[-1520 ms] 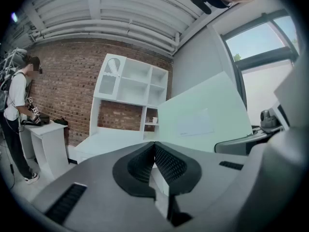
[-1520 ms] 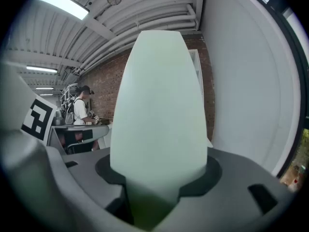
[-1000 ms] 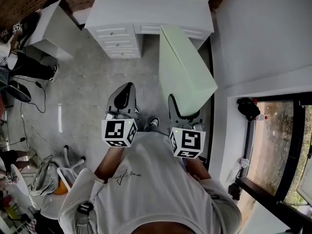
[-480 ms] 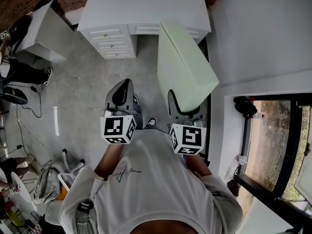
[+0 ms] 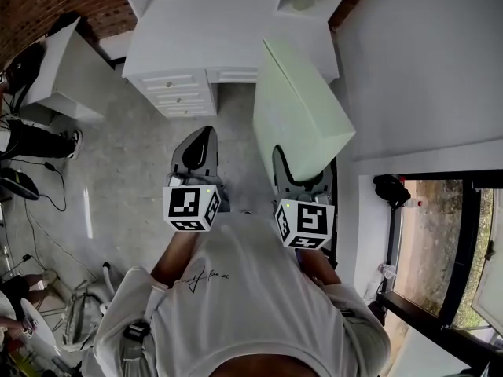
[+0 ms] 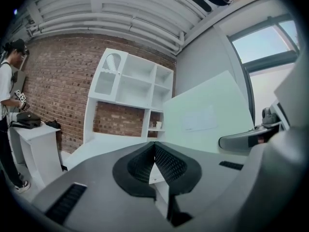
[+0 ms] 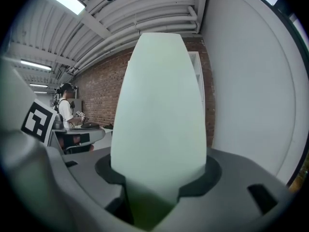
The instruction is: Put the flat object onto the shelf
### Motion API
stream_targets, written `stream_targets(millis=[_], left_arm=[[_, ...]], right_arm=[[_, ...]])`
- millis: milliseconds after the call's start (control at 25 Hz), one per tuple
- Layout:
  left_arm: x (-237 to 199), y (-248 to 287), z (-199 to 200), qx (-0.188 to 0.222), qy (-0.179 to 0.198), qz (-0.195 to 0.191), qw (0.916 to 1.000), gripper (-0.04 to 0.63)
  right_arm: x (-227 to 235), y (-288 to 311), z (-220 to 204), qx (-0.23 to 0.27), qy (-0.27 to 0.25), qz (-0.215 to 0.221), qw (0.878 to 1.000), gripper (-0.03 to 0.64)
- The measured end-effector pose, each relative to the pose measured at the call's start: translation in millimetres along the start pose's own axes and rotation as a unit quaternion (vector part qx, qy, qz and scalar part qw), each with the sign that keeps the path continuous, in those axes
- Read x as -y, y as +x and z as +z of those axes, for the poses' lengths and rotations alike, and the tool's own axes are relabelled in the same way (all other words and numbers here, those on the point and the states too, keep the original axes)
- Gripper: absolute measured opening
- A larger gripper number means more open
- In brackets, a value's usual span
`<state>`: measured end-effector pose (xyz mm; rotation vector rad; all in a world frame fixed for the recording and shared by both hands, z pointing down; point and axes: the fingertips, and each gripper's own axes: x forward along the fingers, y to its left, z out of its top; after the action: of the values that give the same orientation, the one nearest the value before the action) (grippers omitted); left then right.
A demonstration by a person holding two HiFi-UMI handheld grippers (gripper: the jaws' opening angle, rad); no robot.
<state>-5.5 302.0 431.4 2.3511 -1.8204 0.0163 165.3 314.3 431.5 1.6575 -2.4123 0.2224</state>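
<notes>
Desk (image 5: 204, 38) nearer; board (image 5: 299, 108) sits between fingers (image 5: 283, 167) of right gripper (image 5: 302, 177), apparently deep.

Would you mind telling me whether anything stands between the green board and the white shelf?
Nothing visible does. The board, clamped in the right gripper, faces the shelf across bare floor; only the desk sits beneath the shelf.

I count two grippers: left gripper (image 5: 203, 144), right gripper (image 5: 301, 181). One green board (image 5: 295, 108), one white shelf (image 6: 135, 81).
</notes>
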Motion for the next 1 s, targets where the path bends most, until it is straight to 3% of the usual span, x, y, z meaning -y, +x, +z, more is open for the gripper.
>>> stream_targets(millis=[120,240,720,1000], left_arm=[[-11.6,13.6,12.0,0.025,0.009,-0.006,0.9996,0.014],[-23.9,29.3,18.0,0.024,0.016,-0.013,0.9995,0.012],[-99.0,52.0,41.0,0.027,-0.003,-0.01,0.9996,0.013],[-107.9,64.7,36.2,0.013,-0.027,-0.033,0.999,0.014]], right_arm=[[-9.7,18.8,9.6,0.006,0.007,0.014,1.0,0.27],[-18.5,37.5,20.9,0.013,-0.004,0.011,1.0,0.27],[-30.9,97.6,54.5,0.027,-0.033,-0.028,0.999,0.268],[-28.5,113.7,47.1,0.013,-0.033,-0.034,0.999,0.268]])
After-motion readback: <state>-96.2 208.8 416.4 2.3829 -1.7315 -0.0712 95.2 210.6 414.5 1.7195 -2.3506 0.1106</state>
